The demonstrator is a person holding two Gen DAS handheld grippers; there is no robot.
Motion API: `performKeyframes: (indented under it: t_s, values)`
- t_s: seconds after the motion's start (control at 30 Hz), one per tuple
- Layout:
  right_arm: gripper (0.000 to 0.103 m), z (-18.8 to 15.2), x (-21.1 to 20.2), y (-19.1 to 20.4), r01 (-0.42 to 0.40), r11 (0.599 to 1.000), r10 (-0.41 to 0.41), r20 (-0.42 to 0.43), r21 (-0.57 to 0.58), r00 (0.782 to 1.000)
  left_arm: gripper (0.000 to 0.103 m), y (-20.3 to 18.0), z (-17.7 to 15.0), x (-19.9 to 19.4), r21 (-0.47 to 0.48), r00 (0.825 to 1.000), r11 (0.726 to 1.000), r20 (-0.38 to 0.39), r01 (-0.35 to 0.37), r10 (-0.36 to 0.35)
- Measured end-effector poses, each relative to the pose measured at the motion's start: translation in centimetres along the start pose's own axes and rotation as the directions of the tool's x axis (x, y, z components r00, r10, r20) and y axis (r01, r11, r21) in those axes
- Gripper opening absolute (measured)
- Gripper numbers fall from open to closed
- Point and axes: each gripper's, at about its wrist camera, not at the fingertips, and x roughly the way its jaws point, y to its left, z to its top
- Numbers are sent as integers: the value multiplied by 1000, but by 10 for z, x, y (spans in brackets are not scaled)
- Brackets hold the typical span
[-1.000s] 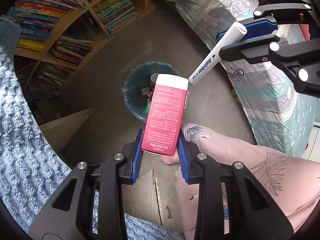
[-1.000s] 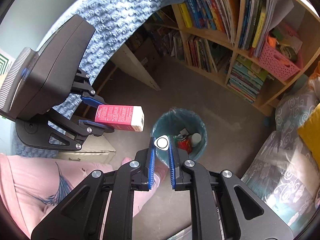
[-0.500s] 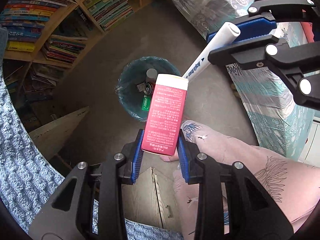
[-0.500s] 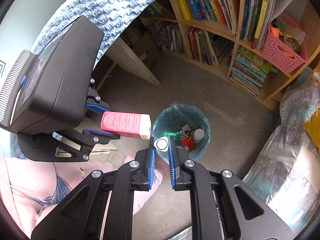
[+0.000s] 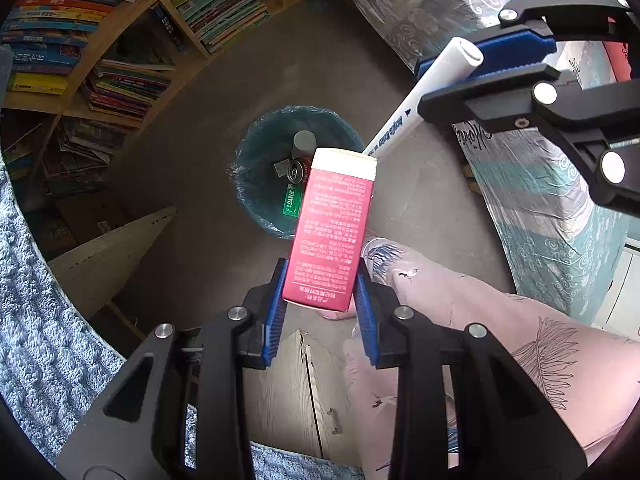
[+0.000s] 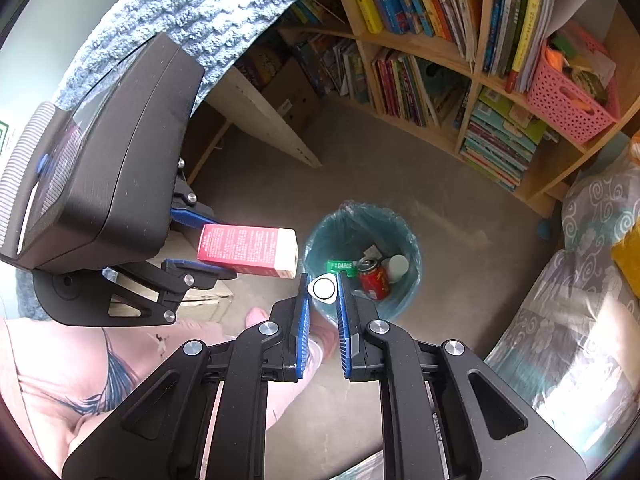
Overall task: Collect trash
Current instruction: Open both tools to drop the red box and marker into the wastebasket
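my left gripper (image 5: pixel 320 304) is clenched on a pink box (image 5: pixel 332 232), its blue pads (image 5: pixel 276 312) pressing the box's lower end from both sides. the box points up toward twelve o'clock in the left view, its white top overlapping the near edge of the bin (image 5: pixel 256 160), which stands on the grey floor (image 5: pixel 280 68) below. the bin is lined with a teal bag and holds a red can (image 6: pixel 374 280), a green packet (image 5: pixel 291 200) and a small grey cup (image 5: pixel 304 140); the rest is too small to tell.

my right gripper (image 6: pixel 323 292) is clenched on a white marker (image 6: pixel 323 288), seen end-on between my fingers. in the left view the right gripper comes in from two o'clock, and the marker (image 5: pixel 424 96) slants down toward the bin, its lower end hidden behind the box top. in the right view the box (image 6: pixel 248 250) lies at nine o'clock from the marker, just beside it, pointing at the bin's rim (image 6: pixel 360 208).

bookshelves (image 6: pixel 460 80) run along from twelve to two o'clock in the right view. my leg (image 5: pixel 480 320) in pink printed cloth sits at four o'clock in the left view.
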Motion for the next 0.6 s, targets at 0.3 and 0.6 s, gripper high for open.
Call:
performKeyframes:
  t_s: [0.3, 0.6]
  values:
    - [24, -2, 4, -4, 0, 1000, 0, -12, 15, 1000, 59, -3, -1, 5, 17, 999, 999, -16, -38, 38]
    - [30, -2, 4, -6, 9, 1000, -8, -18, 21, 1000, 63, 1, -5, 2, 9, 999, 999, -10, -43, 43]
